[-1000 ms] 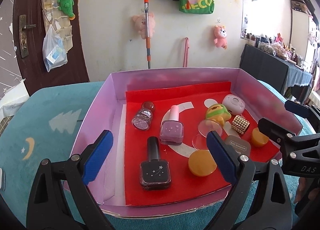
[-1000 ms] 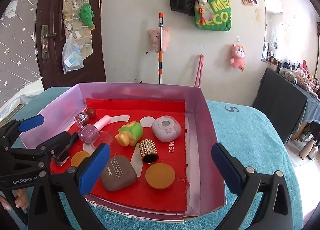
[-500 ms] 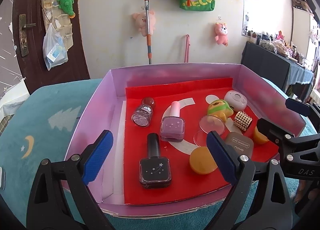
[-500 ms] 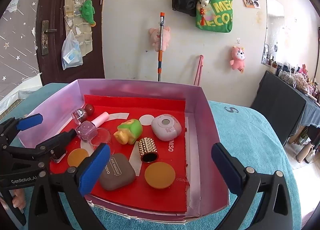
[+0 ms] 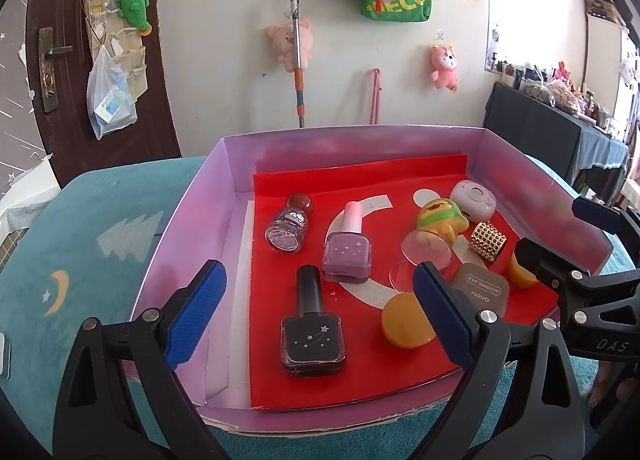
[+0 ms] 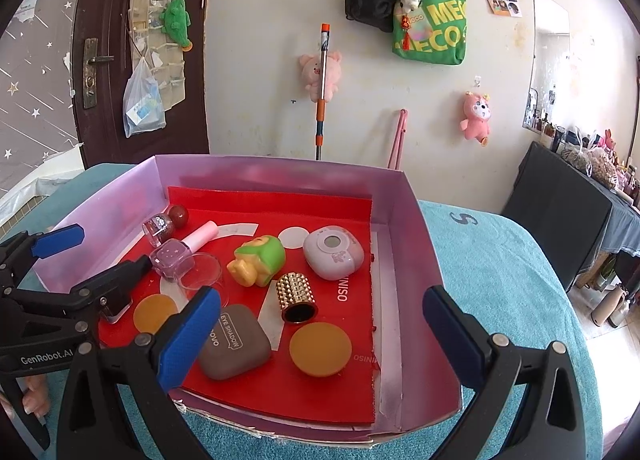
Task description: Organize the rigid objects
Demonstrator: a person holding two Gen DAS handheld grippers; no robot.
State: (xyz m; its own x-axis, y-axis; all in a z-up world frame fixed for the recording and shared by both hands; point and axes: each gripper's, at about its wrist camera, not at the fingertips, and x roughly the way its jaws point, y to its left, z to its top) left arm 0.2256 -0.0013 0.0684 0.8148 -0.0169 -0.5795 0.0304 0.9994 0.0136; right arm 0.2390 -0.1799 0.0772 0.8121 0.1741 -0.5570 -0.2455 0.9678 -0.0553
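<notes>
since a sec ago both views have eased back a bit, box contents unmoved. left gripper (image 5: 316, 316) spread wide, empty, hovering w/ the black polish bottle (image 5: 313, 334) lying flat between its pads on the red liner. right gripper (image 6: 320, 334) also released, holding nothing, over the brown eye shadow case (image 6: 234, 342) & orange disc (image 6: 320, 348). all inside the pink box (image 6: 416, 244). bottle prob glass: stiff, slick, breakable; grip across its square body, not the cap.
</notes>
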